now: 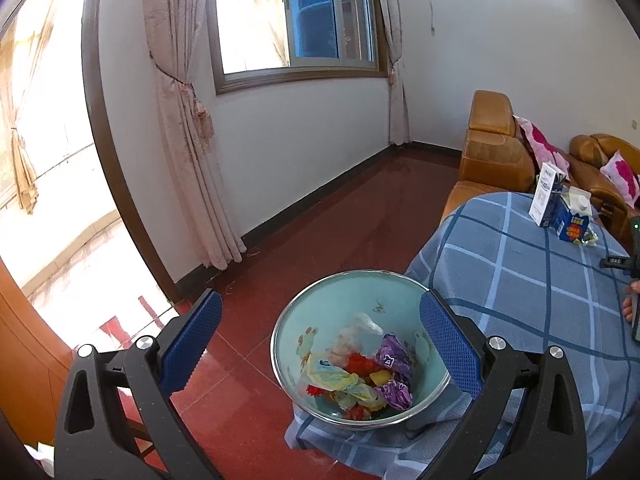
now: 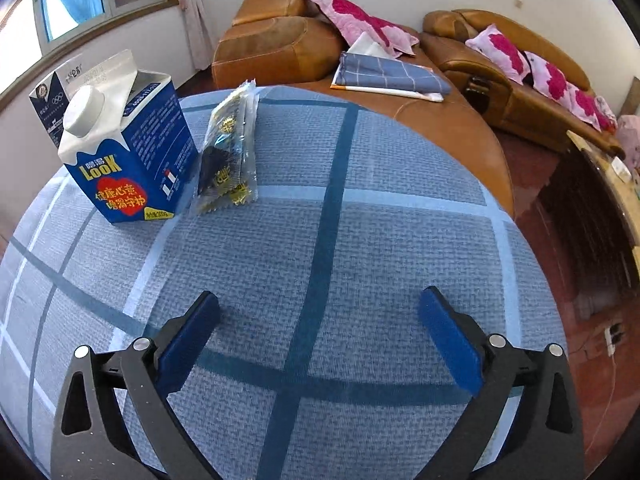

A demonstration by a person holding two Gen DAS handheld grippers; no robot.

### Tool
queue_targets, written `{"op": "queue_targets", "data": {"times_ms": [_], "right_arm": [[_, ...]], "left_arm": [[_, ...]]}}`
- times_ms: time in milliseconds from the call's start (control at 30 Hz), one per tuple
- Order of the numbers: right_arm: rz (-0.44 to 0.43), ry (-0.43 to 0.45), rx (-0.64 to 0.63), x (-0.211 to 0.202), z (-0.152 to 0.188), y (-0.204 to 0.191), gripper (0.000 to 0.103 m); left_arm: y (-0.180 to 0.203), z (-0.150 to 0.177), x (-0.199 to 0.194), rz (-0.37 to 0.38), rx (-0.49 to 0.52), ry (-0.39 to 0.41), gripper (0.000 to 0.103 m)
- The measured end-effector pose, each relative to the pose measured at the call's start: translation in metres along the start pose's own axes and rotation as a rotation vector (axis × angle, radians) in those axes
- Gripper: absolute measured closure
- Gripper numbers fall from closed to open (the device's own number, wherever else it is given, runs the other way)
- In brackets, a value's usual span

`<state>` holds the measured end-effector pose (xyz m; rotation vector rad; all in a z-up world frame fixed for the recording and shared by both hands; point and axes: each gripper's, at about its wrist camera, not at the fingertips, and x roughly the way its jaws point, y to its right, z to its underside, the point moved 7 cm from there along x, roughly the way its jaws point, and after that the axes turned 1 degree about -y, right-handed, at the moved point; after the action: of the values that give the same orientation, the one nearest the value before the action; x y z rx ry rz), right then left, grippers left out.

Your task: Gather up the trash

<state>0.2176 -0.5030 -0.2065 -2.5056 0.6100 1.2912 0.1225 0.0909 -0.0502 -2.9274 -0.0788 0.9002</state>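
A steel bowl (image 1: 360, 350) is being kept at the near edge of the worktop (image 1: 532, 280), apparently as the collecting vessel: crumpled wrappers (image 1: 360, 372) are already lying in it, so that loose trash can be dropped in from the cloth-covered surface beside it.

Trash still to be gathered is being left at the far side of the worktop: a blue milk carton (image 2: 128, 148) standing upright, a second, taller carton (image 1: 547, 194) just behind it, and a clear snack packet (image 2: 230, 156) leaning against the blue carton's side. All three are standing well apart from the bowl.

Left tool (image 1: 320, 344): jaws are being held spread, one to each side of the bowl's rim as seen from its own camera. Whether the right pad is touching the rim cannot be told; nothing is being pinched.

Right tool (image 2: 320, 336): jaws are being held at full spread above bare cloth, nothing between them, nothing touched. It is being pointed toward the cartons and packet, judged to be the next pickup.
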Motion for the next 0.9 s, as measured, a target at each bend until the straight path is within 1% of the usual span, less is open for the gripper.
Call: {"op": "queue_targets", "data": {"times_ms": [100, 233, 367, 500, 633, 900], "right_arm": [[0.001, 0.000, 0.003, 0.000, 0.000, 0.000, 0.005], [0.001, 0.000, 0.002, -0.001, 0.001, -0.002, 0.005], [0.001, 0.001, 0.002, -0.001, 0.001, -0.002, 0.005], [0.001, 0.001, 0.002, -0.001, 0.001, -0.002, 0.005], [0.001, 0.001, 0.002, -0.001, 0.001, -0.002, 0.005], [0.001, 0.001, 0.002, -0.001, 0.002, -0.003, 0.005]], "left_arm": [[-0.006, -0.005, -0.006, -0.006, -0.010, 0.014, 0.006], [-0.023, -0.013, -0.013, -0.025, -0.050, 0.038, 0.006], [-0.033, -0.018, -0.012, -0.026, -0.081, 0.036, 0.006], [-0.040, -0.022, -0.020, -0.027, -0.084, 0.048, 0.006], [-0.048, -0.028, -0.031, -0.054, -0.070, 0.090, 0.006], [-0.069, -0.032, -0.030, -0.096, -0.089, 0.109, 0.006]]}}
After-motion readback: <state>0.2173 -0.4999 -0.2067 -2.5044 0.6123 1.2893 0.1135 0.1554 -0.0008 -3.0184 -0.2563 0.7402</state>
